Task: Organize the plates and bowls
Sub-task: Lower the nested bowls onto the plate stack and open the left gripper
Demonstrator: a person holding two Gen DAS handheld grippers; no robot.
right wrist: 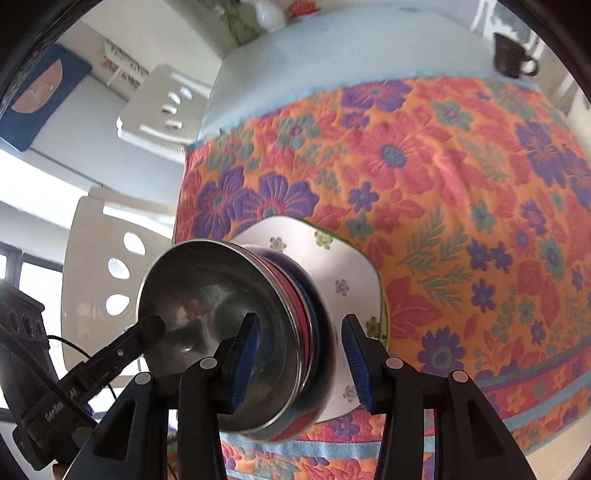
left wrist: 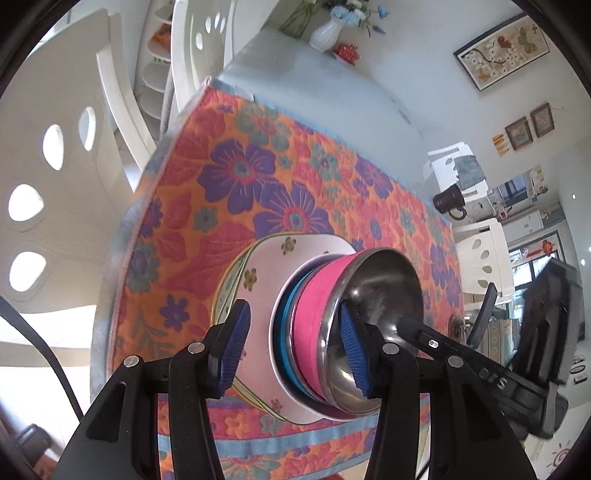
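A stack stands on a flowered tablecloth: white floral plates [left wrist: 273, 258] at the bottom, then a white bowl, a blue bowl, a pink bowl [left wrist: 317, 325] and a steel bowl [left wrist: 384, 288] on top. My left gripper [left wrist: 295, 350] is open and straddles the stack, one blue pad [left wrist: 236, 347] under the plate, the other [left wrist: 354, 350] inside the steel bowl. My right gripper [right wrist: 299, 362] is open and straddles the same stack [right wrist: 295, 306] from the opposite side, one pad [right wrist: 245, 362] inside the steel bowl [right wrist: 207, 302], the other [right wrist: 356, 362] under the plate [right wrist: 351, 266].
The orange flowered tablecloth [right wrist: 461, 184] covers the near part of a pale blue table [left wrist: 332, 88]. A dark mug [right wrist: 511, 55] and a white flower vase [left wrist: 327, 33] stand at the far end. White chairs [left wrist: 55, 155] stand alongside.
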